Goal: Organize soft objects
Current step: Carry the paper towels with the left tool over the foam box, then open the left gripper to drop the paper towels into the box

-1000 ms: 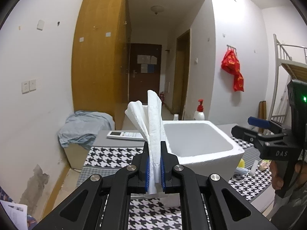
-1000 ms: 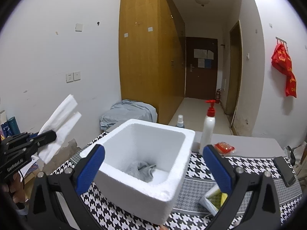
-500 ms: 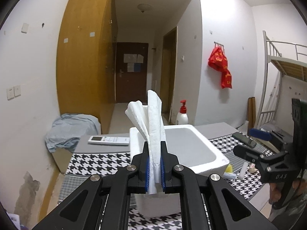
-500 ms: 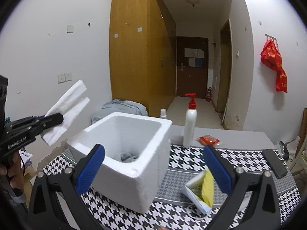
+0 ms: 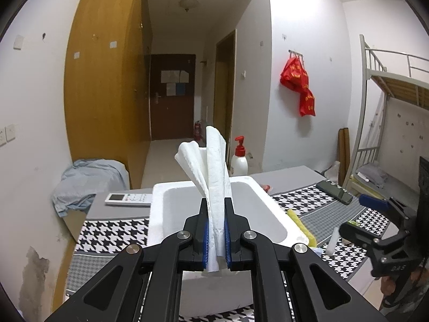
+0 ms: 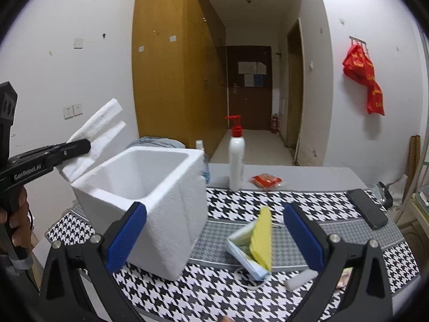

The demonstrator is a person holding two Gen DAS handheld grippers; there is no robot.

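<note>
Left wrist view: left claw (image 5: 216, 237) clamped on a folded white paper towel (image 5: 211, 171), which hides part of the foam box (image 5: 270, 214) on the bench (image 5: 112, 230); box contents not visible. Right claw (image 6: 214, 233) stands apart, empty, above a yellow sponge (image 6: 261, 237). Since a second ago, the grey cloth inside the box has passed out of sight and both claws have shifted sideways.

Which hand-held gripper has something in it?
The left hand-held gripper: its blue pads are clamped on a folded white tissue near the foam box. The right hand-held gripper is wide open, empty.
</note>
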